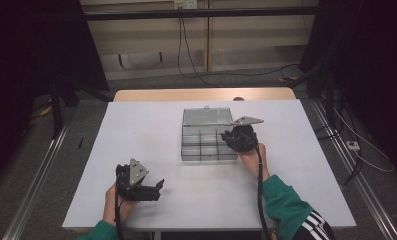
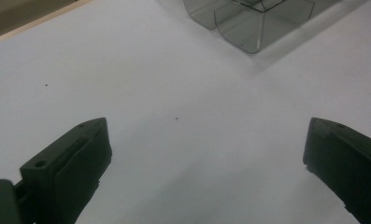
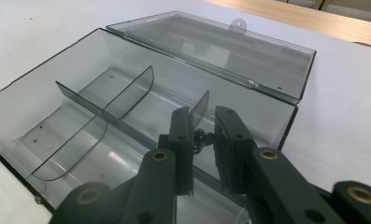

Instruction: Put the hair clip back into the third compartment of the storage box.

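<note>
A clear smoke-tinted plastic box (image 1: 186, 145) with its lid (image 1: 207, 116) standing open sits at the middle of the white table (image 1: 136, 130). Clear dividers (image 3: 127, 88) split it into several compartments. My right gripper (image 1: 231, 136) reaches into the box's right end. Its jaws (image 3: 204, 123) are nearly together, shut on a small dark piece (image 3: 200, 138) beside a cross divider (image 3: 201, 105); what the piece is I cannot make out. My left gripper (image 1: 158, 187) rests low at the front left, open with nothing between its jaws (image 2: 206, 144), well apart from the box corner (image 2: 248, 28).
A wooden strip (image 1: 201, 94) runs along the table's far edge. Beyond it lie floor cables (image 1: 226, 75) and dark stands at both sides. Bare white table surface surrounds the box.
</note>
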Available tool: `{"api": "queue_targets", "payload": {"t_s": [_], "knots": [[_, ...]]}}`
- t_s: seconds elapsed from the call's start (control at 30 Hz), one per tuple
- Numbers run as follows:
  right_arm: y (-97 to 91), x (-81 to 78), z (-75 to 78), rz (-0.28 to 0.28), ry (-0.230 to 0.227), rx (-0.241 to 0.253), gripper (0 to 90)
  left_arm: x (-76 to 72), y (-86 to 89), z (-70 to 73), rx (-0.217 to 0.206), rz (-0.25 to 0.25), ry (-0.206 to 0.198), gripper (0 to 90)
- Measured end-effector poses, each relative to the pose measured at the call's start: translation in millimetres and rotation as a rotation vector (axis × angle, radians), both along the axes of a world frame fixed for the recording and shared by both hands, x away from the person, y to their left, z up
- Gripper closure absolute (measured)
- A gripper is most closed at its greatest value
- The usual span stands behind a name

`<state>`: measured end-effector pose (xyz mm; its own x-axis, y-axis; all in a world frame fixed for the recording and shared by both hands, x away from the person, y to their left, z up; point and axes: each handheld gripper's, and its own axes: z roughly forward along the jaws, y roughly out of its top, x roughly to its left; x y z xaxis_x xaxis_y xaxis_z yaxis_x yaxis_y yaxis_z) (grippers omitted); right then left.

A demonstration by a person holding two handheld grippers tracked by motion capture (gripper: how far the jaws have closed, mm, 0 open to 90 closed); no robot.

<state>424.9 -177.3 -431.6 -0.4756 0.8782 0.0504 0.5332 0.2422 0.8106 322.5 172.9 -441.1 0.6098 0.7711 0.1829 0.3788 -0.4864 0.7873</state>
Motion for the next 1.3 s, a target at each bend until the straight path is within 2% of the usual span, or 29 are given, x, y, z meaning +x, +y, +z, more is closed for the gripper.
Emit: {"api": "queue_targets", "payload": {"t_s": [0.7, 0.8, 1.0, 1.3], "knots": [[3.0, 6.9, -7.6, -0.012, 0.029, -0.028, 77.3, 0.4, 0.0, -0.1, 0.005, -0.005, 0.001, 1.0], [2.4, 7.0, -8.0, -0.02, 0.031, -0.028, 69.2, 0.2, 0.0, 0.0, 0.002, -0.005, 0.0, 1.0], [-1.0, 5.6, -5.7, -0.028, 0.029, -0.02, 64.5, 0.1, 0.2, 0.5, 0.002, -0.007, -0.002, 1.0], [-9.2, -6.7, 2.7, 0.01, 0.049, -0.009, 49.7, 1.1, 2.1, -0.5, -0.006, -0.001, 0.003, 1.0]]}}
